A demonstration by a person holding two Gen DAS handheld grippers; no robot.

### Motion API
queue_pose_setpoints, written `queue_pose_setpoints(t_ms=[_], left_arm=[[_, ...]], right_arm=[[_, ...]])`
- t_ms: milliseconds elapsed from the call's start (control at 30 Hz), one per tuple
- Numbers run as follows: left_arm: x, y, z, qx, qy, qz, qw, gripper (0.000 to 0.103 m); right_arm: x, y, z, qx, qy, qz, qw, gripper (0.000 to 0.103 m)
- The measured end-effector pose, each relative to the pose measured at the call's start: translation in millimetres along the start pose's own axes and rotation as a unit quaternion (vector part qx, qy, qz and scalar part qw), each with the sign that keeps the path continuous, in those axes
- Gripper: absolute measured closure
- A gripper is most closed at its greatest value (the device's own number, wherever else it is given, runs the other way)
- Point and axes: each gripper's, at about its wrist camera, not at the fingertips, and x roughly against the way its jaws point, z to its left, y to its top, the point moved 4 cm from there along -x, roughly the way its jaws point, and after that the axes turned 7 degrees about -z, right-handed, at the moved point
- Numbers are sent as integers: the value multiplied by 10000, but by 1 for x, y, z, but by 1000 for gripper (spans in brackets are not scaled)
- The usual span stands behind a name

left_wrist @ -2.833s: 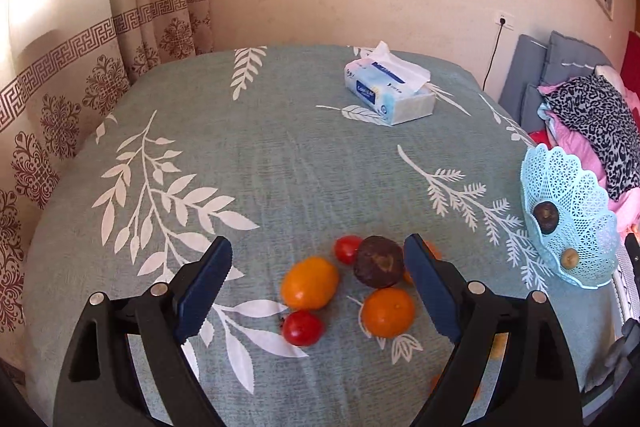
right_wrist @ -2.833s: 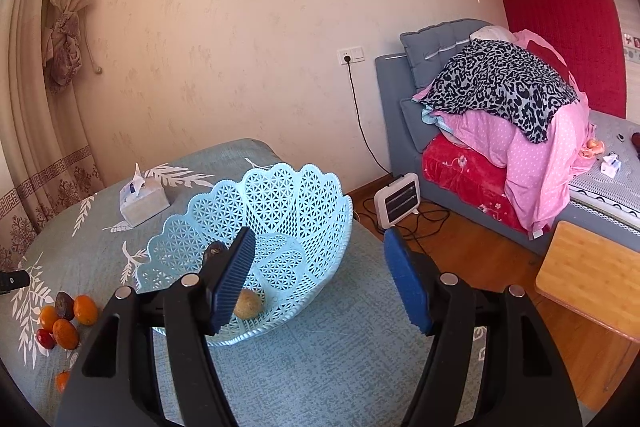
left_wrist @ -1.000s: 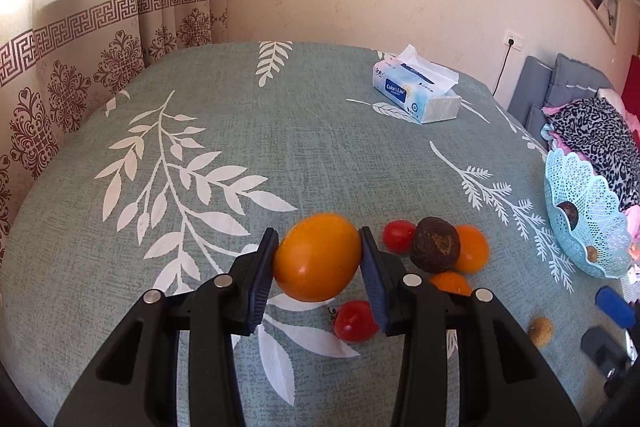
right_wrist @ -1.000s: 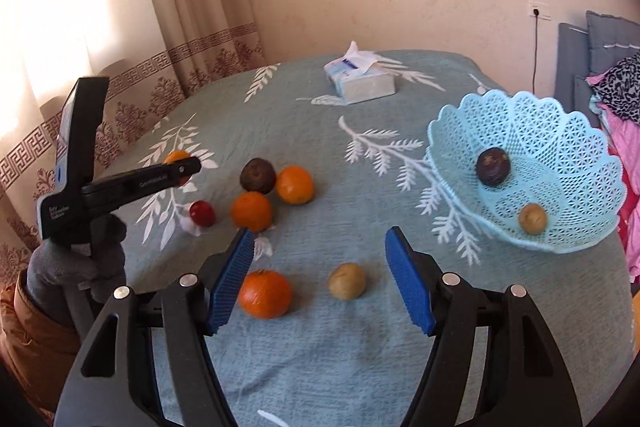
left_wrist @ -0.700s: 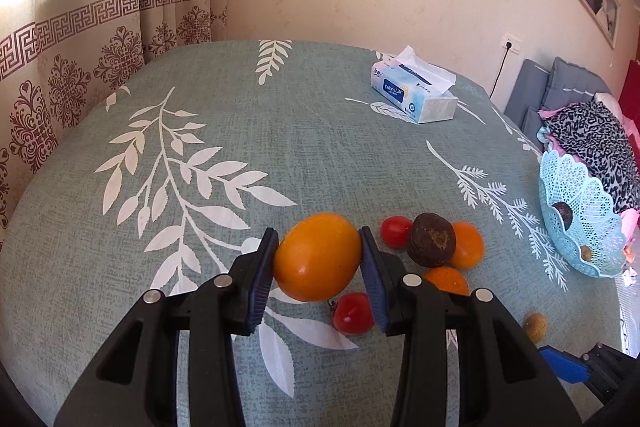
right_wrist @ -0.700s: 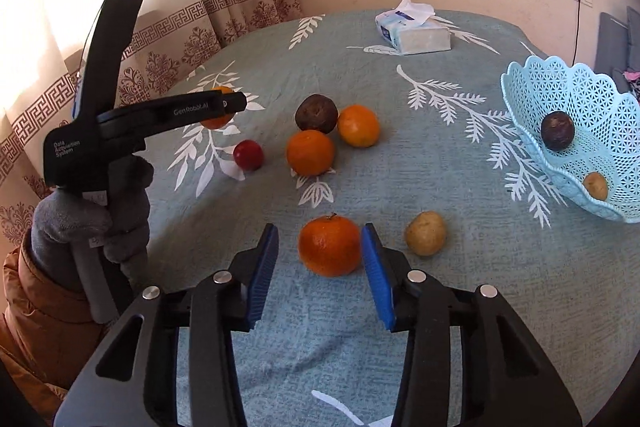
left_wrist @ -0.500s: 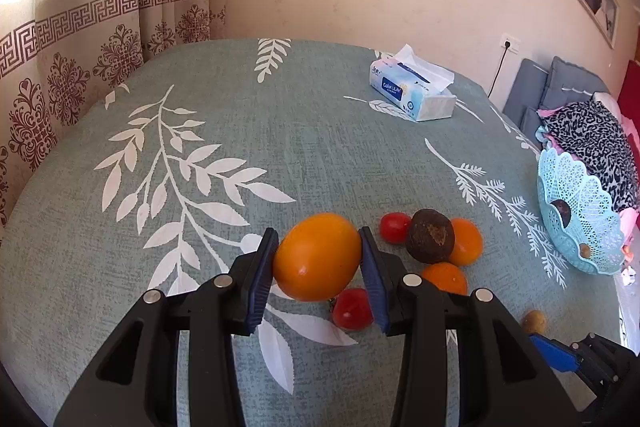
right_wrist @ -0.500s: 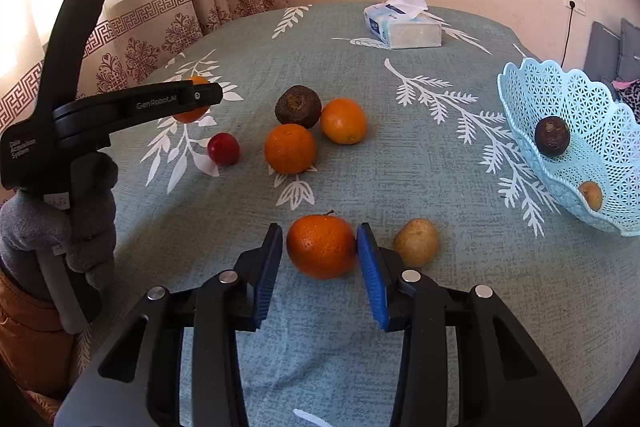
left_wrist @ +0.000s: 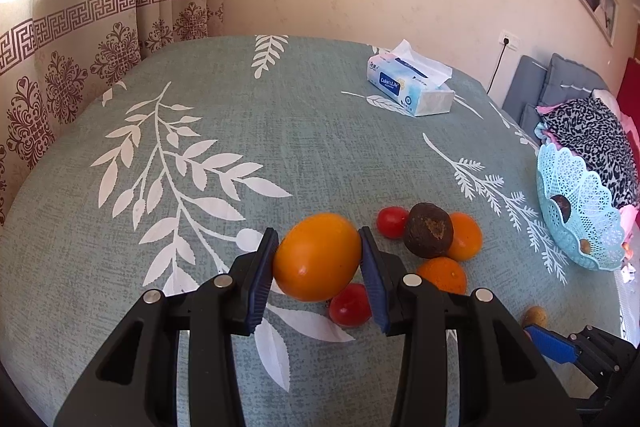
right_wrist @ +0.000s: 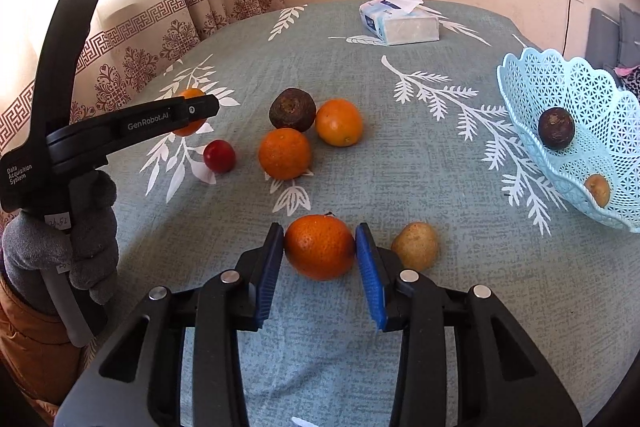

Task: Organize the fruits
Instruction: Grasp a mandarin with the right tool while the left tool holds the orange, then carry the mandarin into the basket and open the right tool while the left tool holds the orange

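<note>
Black grippers, blue fingers (right_wrist: 370, 279), grey glove (right_wrist: 60, 243), orange sleeve (right_wrist: 28, 347).

The left gripper (left_wrist: 318, 259) points forward and downward, its two blue pads pressed against either side of a smooth orange fruit (left_wrist: 317, 255) held just above the tablecloth. A grey-gloved hand (right_wrist: 60, 235) wraps its handle near the left edge of the table, an orange-brown sleeve (right_wrist: 28, 339) below it. The right gripper (right_wrist: 320, 253) tilts down likewise, its blue pads clamped on both sides of a dimpled orange (right_wrist: 320, 246) resting near the table's front edge.
</note>
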Motion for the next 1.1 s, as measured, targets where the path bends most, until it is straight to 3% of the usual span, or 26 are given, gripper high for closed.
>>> queue_pose_setpoints(t_ms=[333, 533, 800, 1100], left_arm=[[-2, -2, 0, 0, -30, 20, 10000, 62], [-2, -2, 0, -8, -33, 15, 10000, 62], [-3, -3, -9, -126, -1, 58, 9999, 62], [4, -4, -27, -323, -26, 53, 9995, 62]], right_arm=[[-1, -2, 4, -37, 126, 21, 9999, 64], [17, 9, -4, -169, 135, -296, 9993, 64], [59, 30, -52, -534, -484, -954, 9928, 64], [92, 30, -132, -1073, -1495, -1379, 9732, 64]])
